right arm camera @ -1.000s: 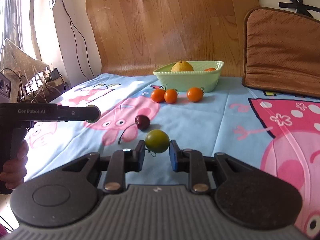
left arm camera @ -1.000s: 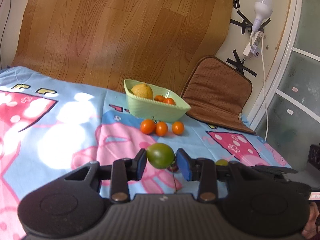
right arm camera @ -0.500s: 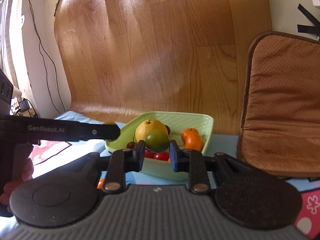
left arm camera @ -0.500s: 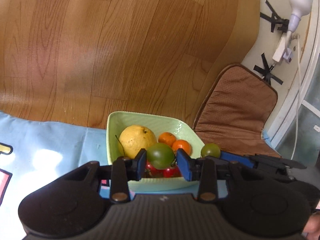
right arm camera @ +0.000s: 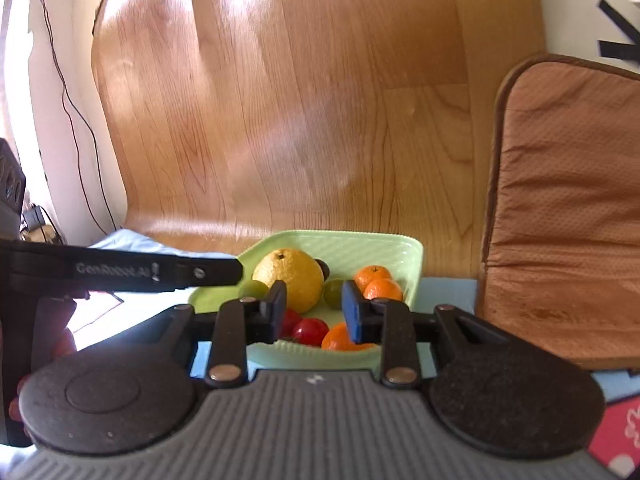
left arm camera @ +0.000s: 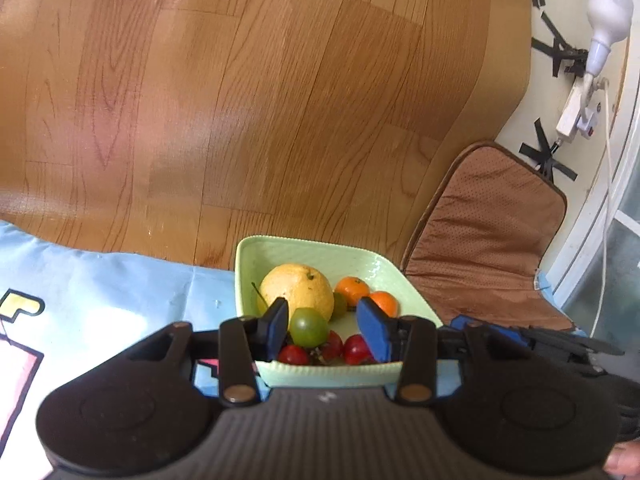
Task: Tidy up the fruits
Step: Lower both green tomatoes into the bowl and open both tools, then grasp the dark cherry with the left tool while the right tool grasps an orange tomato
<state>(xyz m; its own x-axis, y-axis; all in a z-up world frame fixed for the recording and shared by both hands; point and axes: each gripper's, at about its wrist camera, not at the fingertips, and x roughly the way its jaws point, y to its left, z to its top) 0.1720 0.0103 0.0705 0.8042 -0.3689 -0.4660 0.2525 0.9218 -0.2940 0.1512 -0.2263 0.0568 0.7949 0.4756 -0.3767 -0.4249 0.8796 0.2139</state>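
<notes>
Over pale green square ceramic bowl (left arm camera: 400, 280): left gripper (left arm camera: 322, 326) and right gripper (right arm camera: 313, 307) both spread, released. Small green round fruit (left arm camera: 308, 326) dropping among yellow citrus (left arm camera: 298, 292), tangerines, cherries. Nearly done, seemingly.

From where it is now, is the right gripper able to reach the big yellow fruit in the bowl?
Probably yes. The right gripper is open over the green bowl, and the yellow fruit lies straight ahead of its fingers with nothing in between.

Glossy ribbed bowl (left arm camera: 408, 285); perforated leathery cushion (right arm camera: 568, 208); glossy wood-grain sheet (left arm camera: 248, 92).
</notes>
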